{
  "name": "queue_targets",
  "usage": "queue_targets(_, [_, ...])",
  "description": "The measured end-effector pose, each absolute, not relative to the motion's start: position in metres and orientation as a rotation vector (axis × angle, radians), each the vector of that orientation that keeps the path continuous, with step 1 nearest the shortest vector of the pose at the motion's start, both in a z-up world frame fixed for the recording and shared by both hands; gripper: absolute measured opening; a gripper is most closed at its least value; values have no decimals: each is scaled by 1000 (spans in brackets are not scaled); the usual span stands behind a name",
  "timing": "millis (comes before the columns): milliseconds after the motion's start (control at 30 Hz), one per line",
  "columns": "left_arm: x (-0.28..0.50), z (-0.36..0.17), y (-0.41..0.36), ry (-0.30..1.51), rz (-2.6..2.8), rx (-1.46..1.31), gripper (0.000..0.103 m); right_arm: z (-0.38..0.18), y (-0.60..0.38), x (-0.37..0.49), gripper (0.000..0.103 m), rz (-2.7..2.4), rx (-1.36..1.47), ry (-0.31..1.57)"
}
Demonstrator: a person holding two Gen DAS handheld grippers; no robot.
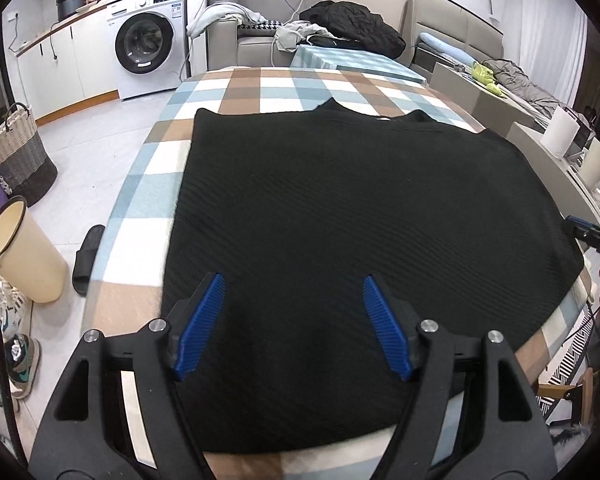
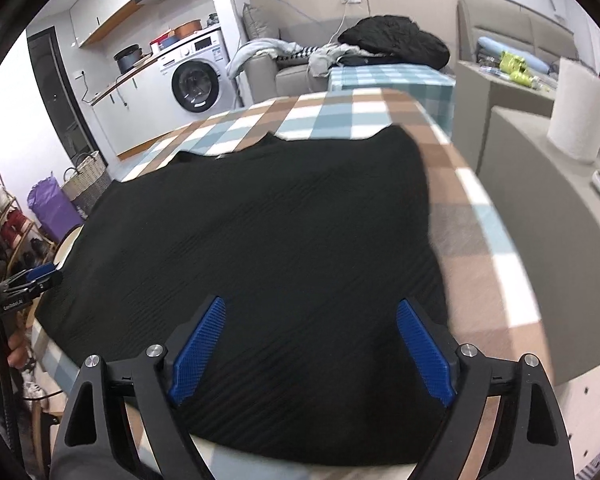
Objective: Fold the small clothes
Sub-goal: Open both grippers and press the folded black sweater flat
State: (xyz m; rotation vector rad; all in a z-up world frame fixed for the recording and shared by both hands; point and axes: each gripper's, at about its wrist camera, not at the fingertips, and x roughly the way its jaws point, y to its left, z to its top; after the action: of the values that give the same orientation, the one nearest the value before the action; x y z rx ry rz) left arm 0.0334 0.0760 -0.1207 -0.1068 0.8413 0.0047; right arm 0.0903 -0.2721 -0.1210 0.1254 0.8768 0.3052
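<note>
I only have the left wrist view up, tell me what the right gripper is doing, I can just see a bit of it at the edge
Observer: The right gripper is open, its blue fingers spread above the near part of the black garment, holding nothing.
Operator: How does the cloth's right edge lie?
Observer: In the right wrist view it runs flat along the checked tablecloth, with a strip of cloth bare beside it.
Operator: Anything standing to the right of the table?
Observer: A white paper towel roll stands upright on a grey surface there.
Operator: And my own gripper from that side?
Observer: The left gripper shows only at the far left edge, past the garment's left border.
</note>
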Motion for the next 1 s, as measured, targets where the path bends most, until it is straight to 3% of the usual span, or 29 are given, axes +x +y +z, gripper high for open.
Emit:
queue_targets(133, [20, -123, 62, 829, -17, -111, 77, -122, -255, 77, 89, 312, 98, 871])
queue_targets(300, [6, -129, 47, 815, -2, -113, 81, -119, -243, 59, 103, 326, 84, 835])
queue_targets(667, [-19, -129, 28, 785, 47, -109, 91, -123, -218, 29, 103, 345, 12, 801])
queue_targets(1000, [-36, -128, 4, 769, 0, -78, 91, -133, -194, 9, 103, 379, -66, 811])
